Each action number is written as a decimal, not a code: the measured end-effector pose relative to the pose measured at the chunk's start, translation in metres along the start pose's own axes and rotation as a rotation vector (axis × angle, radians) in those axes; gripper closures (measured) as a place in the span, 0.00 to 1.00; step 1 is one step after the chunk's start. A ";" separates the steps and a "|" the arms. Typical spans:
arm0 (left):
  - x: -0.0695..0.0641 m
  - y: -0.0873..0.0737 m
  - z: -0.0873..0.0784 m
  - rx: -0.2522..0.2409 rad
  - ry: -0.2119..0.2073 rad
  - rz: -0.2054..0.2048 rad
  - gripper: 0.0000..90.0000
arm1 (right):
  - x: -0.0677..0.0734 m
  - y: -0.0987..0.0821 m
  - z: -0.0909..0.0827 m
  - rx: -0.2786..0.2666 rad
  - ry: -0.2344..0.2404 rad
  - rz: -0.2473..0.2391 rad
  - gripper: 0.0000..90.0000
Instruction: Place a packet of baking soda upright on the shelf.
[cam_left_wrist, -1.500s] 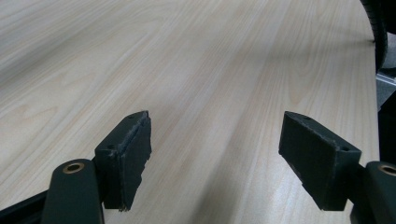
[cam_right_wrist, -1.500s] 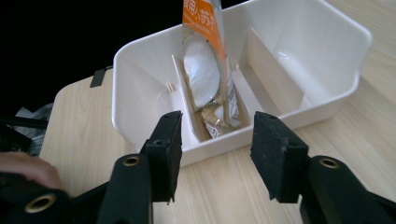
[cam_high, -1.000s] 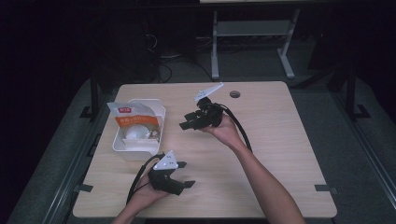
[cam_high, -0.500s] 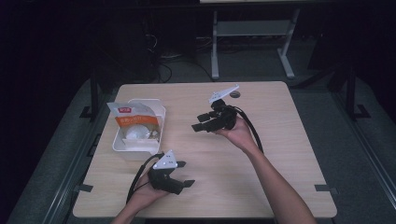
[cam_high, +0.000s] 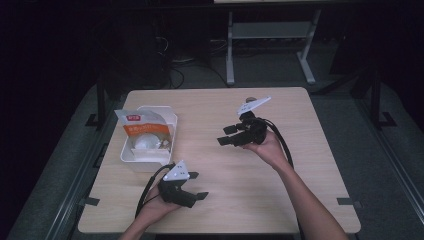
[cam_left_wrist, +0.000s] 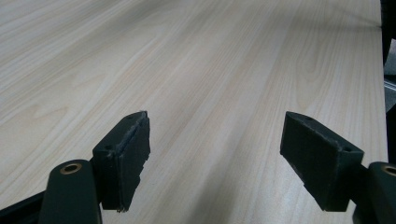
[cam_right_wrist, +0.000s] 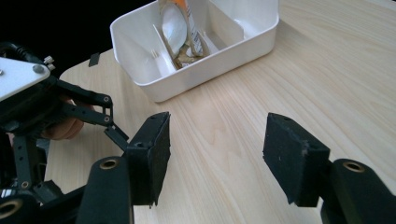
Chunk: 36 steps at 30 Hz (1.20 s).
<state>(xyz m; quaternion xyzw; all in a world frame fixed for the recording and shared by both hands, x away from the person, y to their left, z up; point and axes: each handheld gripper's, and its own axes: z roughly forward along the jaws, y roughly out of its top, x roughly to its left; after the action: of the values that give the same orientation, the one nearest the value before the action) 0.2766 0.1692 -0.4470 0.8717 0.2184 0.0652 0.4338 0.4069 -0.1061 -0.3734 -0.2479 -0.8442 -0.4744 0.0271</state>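
right jaws: spread, just been opening, nothing between them
left jaws: spread wide over bare desk (cam_left_wrist: 233, 70)
right gripper (cam_high: 231, 136): right of centre
left gripper (cam_high: 192, 192): lower centre
packet (cam_high: 145, 131): in tray (cam_high: 131, 157), left of centre
tip: approach the packet level, avoid the tray wall

Bare table (cam_high: 300, 200) extends right of and between the 2 grippers, giving open passage. The white bin (cam_high: 131, 155) with its upright orange packet (cam_high: 142, 129) blocks the left side, just beyond the left gripper (cam_high: 196, 196).

The packet (cam_right_wrist: 180, 18) in the white bin (cam_right_wrist: 224, 56) is cut off above.
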 end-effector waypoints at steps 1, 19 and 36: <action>0.000 0.000 0.000 0.001 0.001 0.000 0.26 | 0.000 -0.002 -0.002 0.000 -0.001 0.005 0.44; 0.001 0.000 -0.001 -0.002 0.010 -0.012 0.26 | 0.001 -0.037 -0.035 -0.001 -0.023 0.049 0.42; 0.001 0.000 -0.001 -0.002 0.012 -0.014 0.25 | 0.005 -0.072 -0.060 -0.018 -0.046 0.077 0.41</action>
<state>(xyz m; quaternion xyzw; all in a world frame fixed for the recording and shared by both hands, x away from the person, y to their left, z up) 0.2770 0.1704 -0.4466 0.8693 0.2271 0.0675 0.4339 0.3597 -0.1837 -0.3956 -0.2913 -0.8301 -0.4749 0.0239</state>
